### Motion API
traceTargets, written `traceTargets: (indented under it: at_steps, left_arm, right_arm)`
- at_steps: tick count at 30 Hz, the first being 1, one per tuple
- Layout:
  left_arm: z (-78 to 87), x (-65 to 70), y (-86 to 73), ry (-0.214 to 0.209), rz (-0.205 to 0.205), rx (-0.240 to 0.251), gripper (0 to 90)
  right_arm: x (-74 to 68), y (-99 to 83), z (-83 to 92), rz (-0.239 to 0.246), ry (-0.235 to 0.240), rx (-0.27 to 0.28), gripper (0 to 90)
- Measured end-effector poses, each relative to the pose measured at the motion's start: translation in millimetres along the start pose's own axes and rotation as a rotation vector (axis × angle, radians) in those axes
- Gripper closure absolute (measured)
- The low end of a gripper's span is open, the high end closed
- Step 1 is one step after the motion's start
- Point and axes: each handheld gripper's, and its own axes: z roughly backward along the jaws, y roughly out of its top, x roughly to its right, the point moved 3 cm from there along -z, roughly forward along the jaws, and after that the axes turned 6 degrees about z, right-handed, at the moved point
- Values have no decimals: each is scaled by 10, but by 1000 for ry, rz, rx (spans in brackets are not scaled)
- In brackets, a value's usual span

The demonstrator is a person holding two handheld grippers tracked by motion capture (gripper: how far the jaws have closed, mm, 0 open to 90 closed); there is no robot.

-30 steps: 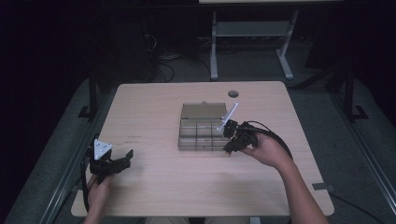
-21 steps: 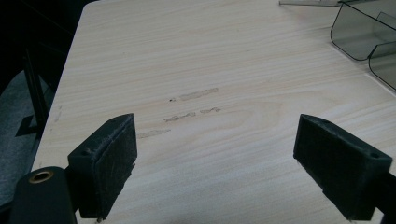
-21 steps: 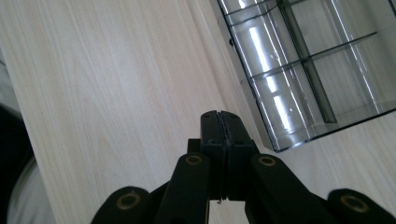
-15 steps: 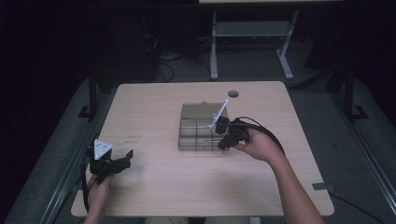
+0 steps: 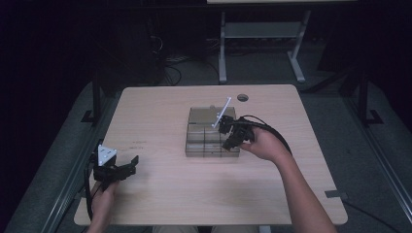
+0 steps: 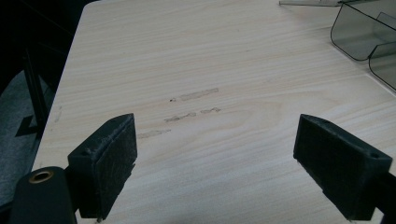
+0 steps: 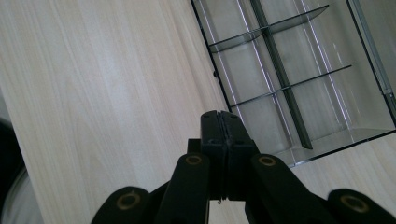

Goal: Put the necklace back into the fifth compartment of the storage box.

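Hovering over the clear compartment box (image 5: 212,138) at frame centre, the right gripper (image 5: 226,144) is pressed together on nothing; its compartments look empty, so work seems barely begun. The left gripper (image 5: 127,165) rests spread, lower left.

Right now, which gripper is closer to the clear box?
Right. The right gripper is shut and sits at the clear box's near right corner, while the left gripper is open, well off to the box's left near the table edge.
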Motion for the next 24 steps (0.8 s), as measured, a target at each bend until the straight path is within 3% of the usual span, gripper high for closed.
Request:
traceTargets:
  at_steps: [24]
  left_arm:
    - [2,-2,3,-3,2,3,131]
  right_arm:
    - [203,313,-186,-9,14,-14,888]
